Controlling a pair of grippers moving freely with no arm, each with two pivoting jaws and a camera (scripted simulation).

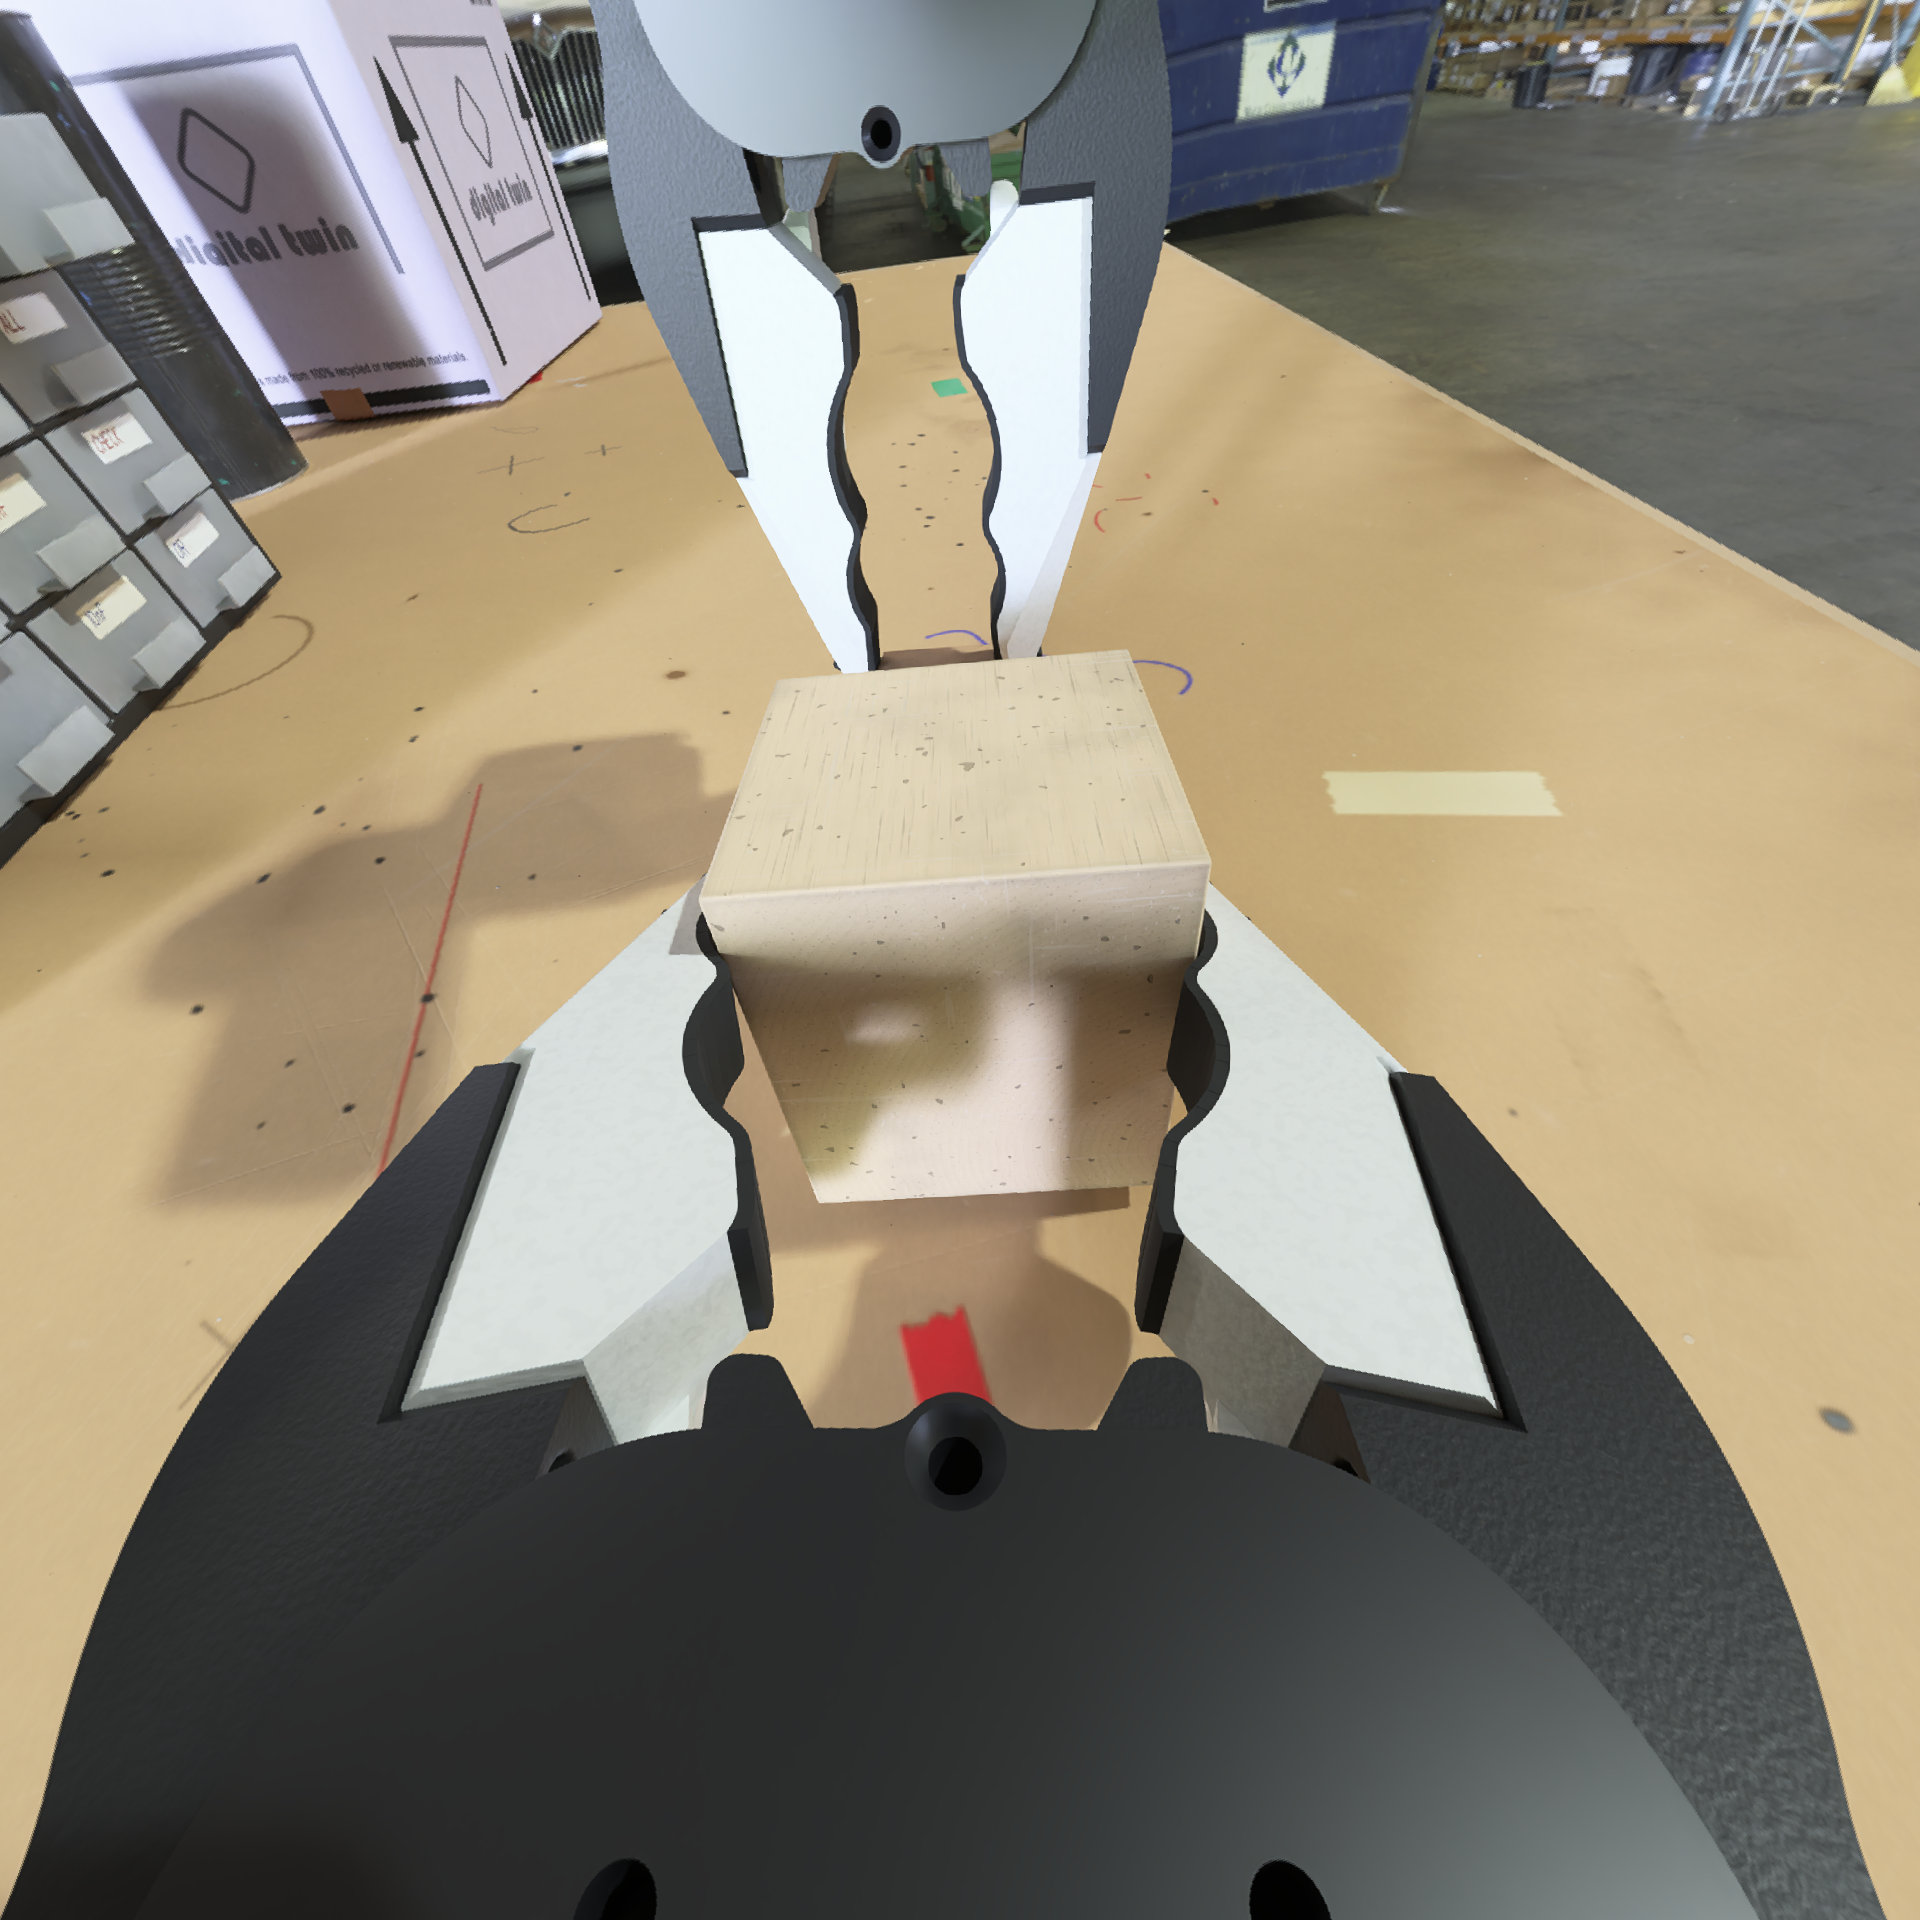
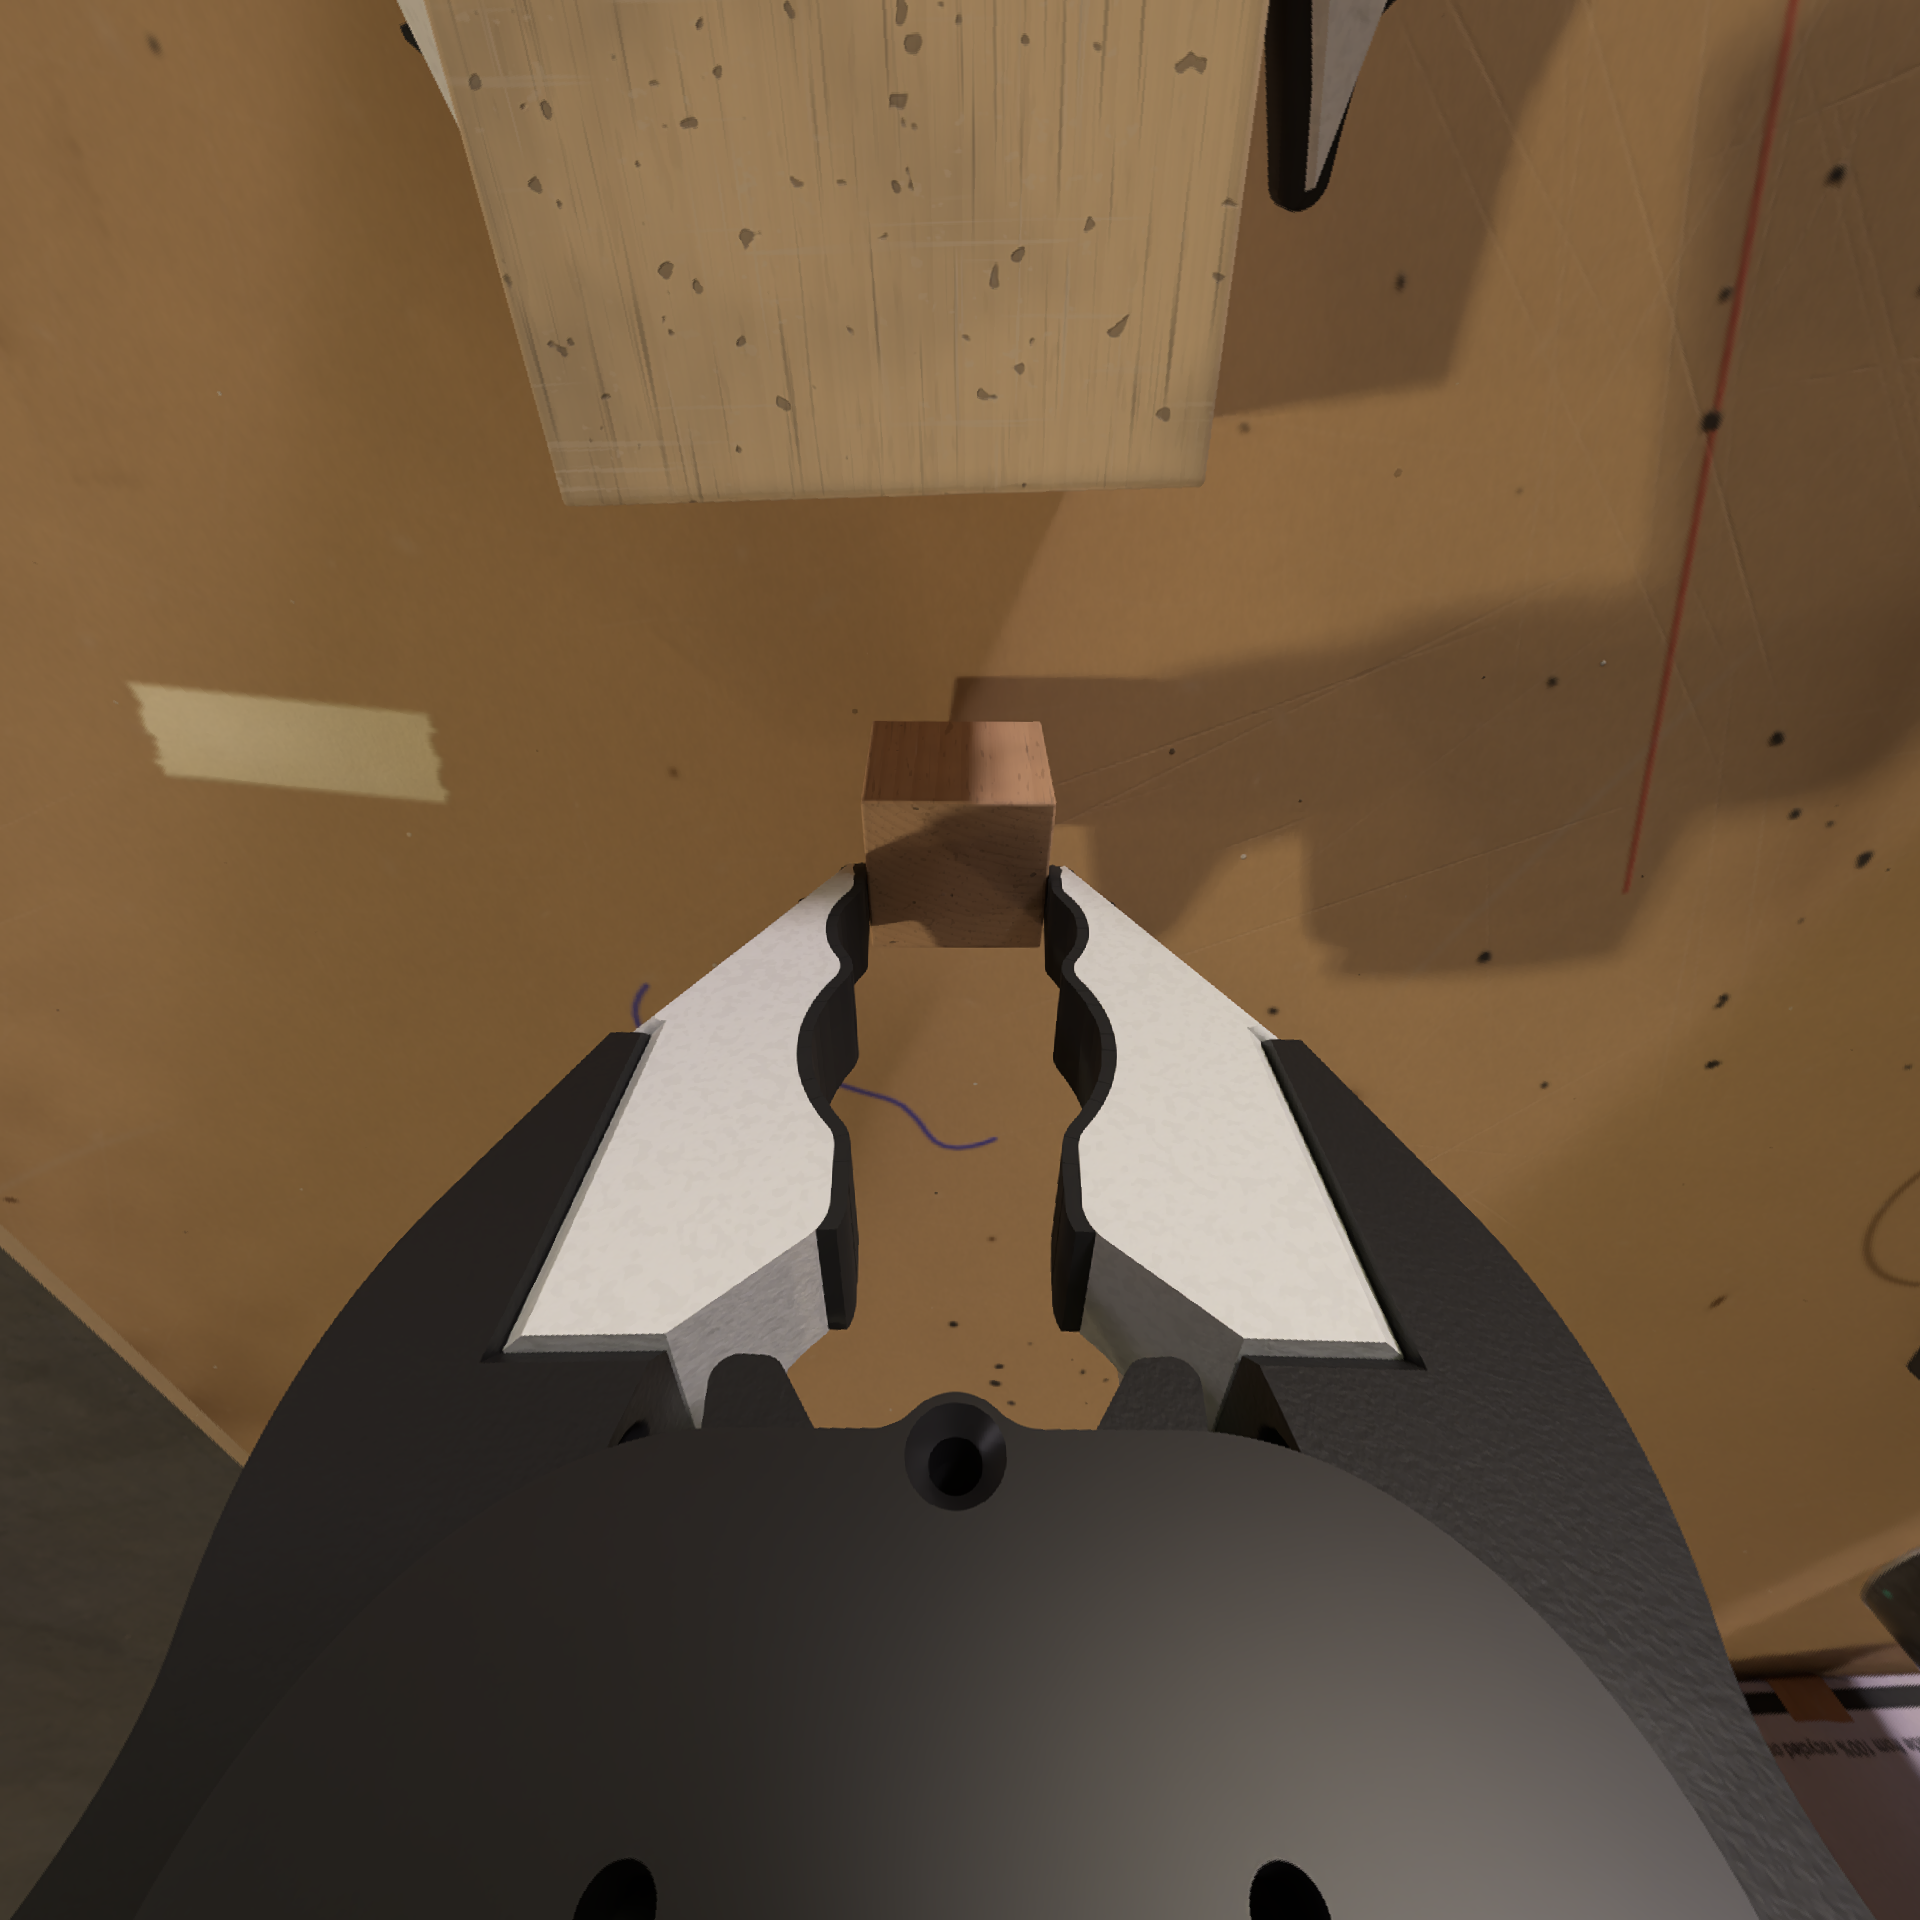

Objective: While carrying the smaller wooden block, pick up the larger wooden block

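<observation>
1. Pinching is observed at the left gripper (image 1: 954, 951): its white fingers with black wavy pads (image 1: 1197, 1029) are closed against the two side faces of the large pale speckled wooden cube (image 1: 956, 831), gripped near the fingertips.
2. The large cube is seen with a band of shadow under its lower front edge in the left wrist view; whether it is clear of the tan board tabletop (image 1: 1455, 1039) cannot be told for certain.
3. At the right gripper (image 2: 954, 904), the fingertips (image 2: 847, 914) are pressed on either side of the small reddish-brown wooden cube (image 2: 956, 831), which is held at the very tips. The rest of the finger gap is unoccupied.
4. In the left wrist view, the right gripper (image 1: 935, 655) is noted directly beyond the large cube, pointing steeply downward; the small cube is almost wholly hidden behind the large one there.
5. In the right wrist view, the large cube (image 2: 862, 260) is recorded near the small cube, apart from it, with one finger of the left gripper (image 2: 1314, 114) visible at its side.
6. On the tabletop (image 2: 416, 1039), a strip of pale tape (image 2: 291, 743), a thin red line (image 2: 1704, 468), a red tape piece (image 1: 943, 1351) and scattered dark specks are noted.
7. Farther out, a white printed carton (image 1: 343, 208), grey drawer units (image 1: 94, 520) and a blue bin (image 1: 1299, 104) are recorded.
</observation>
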